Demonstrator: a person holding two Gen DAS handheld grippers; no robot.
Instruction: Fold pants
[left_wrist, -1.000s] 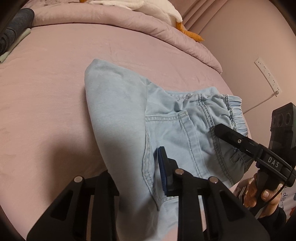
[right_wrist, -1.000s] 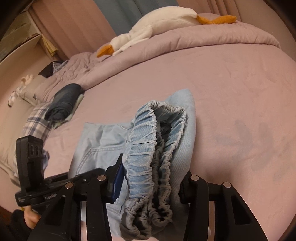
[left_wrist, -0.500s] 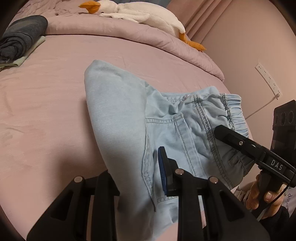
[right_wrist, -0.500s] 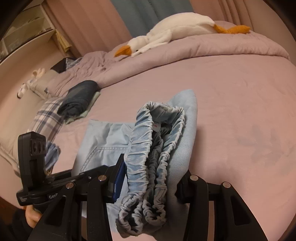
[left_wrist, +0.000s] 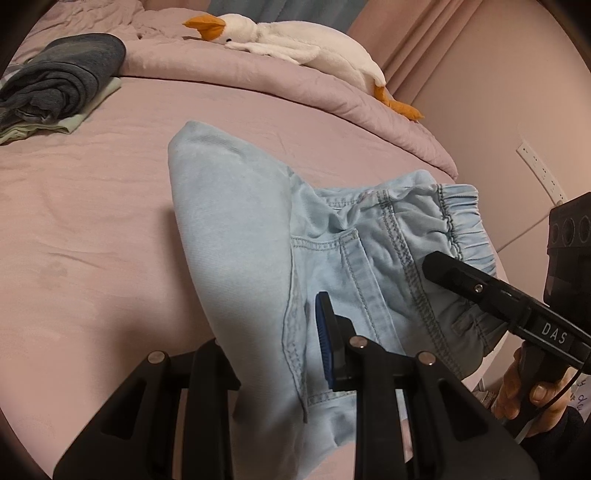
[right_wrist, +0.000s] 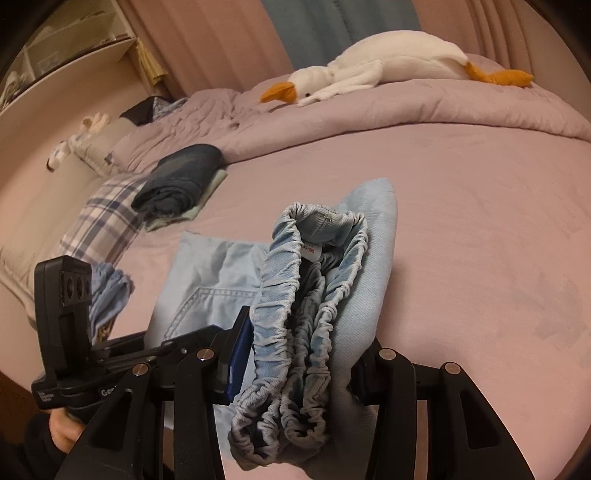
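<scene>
Light blue denim pants (left_wrist: 240, 236) lie partly folded on the pink bed, held up off it at my near end. My left gripper (left_wrist: 277, 354) is shut on the pants near the back pocket seam. My right gripper (right_wrist: 299, 354) is shut on the bunched elastic waistband (right_wrist: 291, 332). In the left wrist view the right gripper (left_wrist: 480, 288) comes in from the right at the waistband. In the right wrist view the left gripper (right_wrist: 155, 354) sits at lower left against the pants (right_wrist: 218, 280).
A folded dark garment (left_wrist: 62, 81) lies on a pale cloth at the far left. A white goose plush (left_wrist: 295, 44) rests on the rolled pink duvet (left_wrist: 258, 85). A plaid pillow (right_wrist: 103, 221) is at the left. The wall with a socket strip (left_wrist: 539, 173) is at the right.
Both grippers have lifted and tilted up with the pants still held, so more of the far bed, the goose and the dark garment show. The pants' fold has kept its shape.
</scene>
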